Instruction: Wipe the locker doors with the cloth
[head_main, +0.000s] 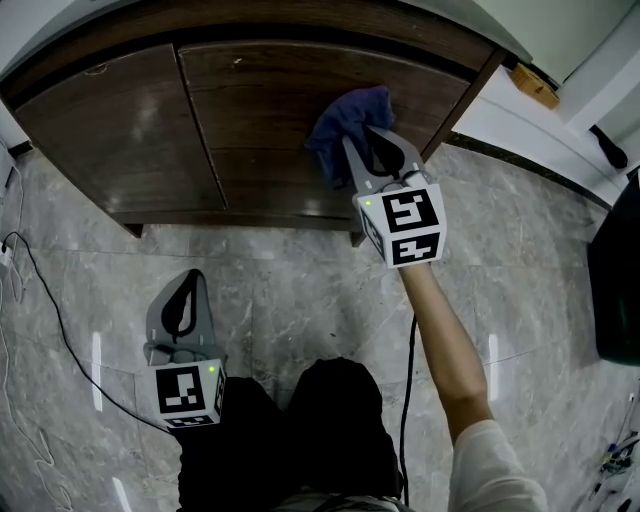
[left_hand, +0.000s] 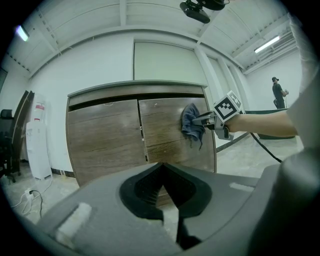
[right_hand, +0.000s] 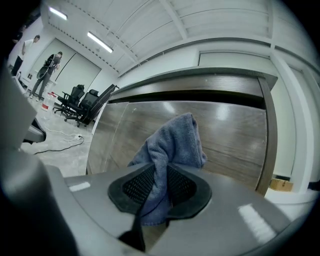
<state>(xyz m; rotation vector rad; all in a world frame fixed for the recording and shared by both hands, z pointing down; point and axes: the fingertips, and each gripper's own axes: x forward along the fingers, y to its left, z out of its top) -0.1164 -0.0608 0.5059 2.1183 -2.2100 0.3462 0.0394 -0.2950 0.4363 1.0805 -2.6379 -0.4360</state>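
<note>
there, clamped between the jaws of the right gripper (right_hand: 159, 172): blue cloth (right_hand: 172, 137), bunched and pressed against the right locker door (head_main: 270, 130), toward its upper right. lower down, left gripper (left_hand: 162, 172), jaws pressed together on nothing, above the marble floor (head_main: 300, 290).

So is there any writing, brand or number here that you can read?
None can be read.
Right gripper, left gripper: square black-and-white patterns, no letters.
White unit: red label, too blurred to read.
</note>
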